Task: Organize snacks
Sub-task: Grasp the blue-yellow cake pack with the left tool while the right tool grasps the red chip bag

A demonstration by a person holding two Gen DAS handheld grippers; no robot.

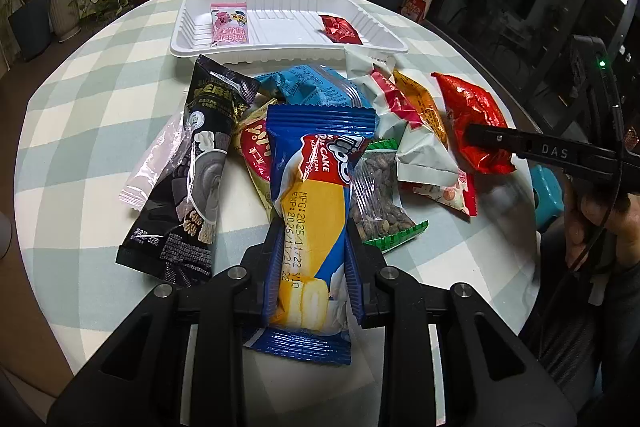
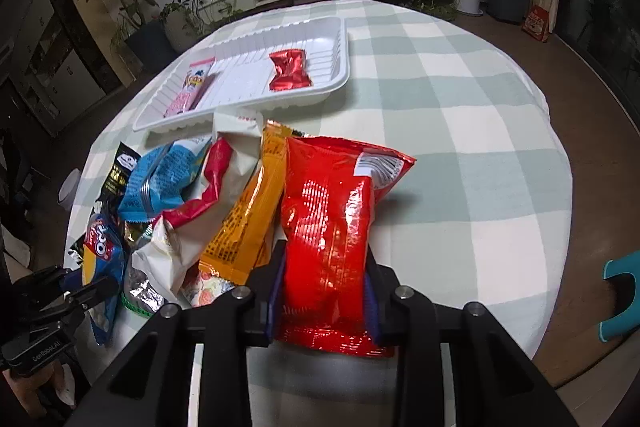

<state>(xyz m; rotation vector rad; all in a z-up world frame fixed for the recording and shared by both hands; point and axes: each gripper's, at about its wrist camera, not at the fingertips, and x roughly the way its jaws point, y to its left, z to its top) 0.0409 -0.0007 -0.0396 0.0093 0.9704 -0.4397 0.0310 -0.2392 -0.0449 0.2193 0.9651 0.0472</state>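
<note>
My left gripper point(image 1: 314, 239) is shut on a blue and yellow cake pack point(image 1: 312, 211), at the near edge of the snack pile; it also shows in the right wrist view point(image 2: 100, 263). My right gripper point(image 2: 325, 259) is shut on a shiny red snack bag point(image 2: 332, 227), at the pile's right side; the bag also shows in the left wrist view point(image 1: 474, 119). A white tray point(image 1: 384, 31) at the far side holds a pink packet point(image 1: 229, 23) and a small red packet point(image 1: 340, 29); the tray also shows in the right wrist view point(image 2: 340, 39).
The pile on the checked round table point(image 1: 100, 107) has a black bar pack point(image 1: 192, 167), a light blue pack point(image 1: 312, 87), a white and red bag point(image 1: 400, 123), an orange bar point(image 2: 248, 211) and a green-edged nut pack point(image 1: 380, 199). A teal stool point(image 2: 620, 295) stands to the right.
</note>
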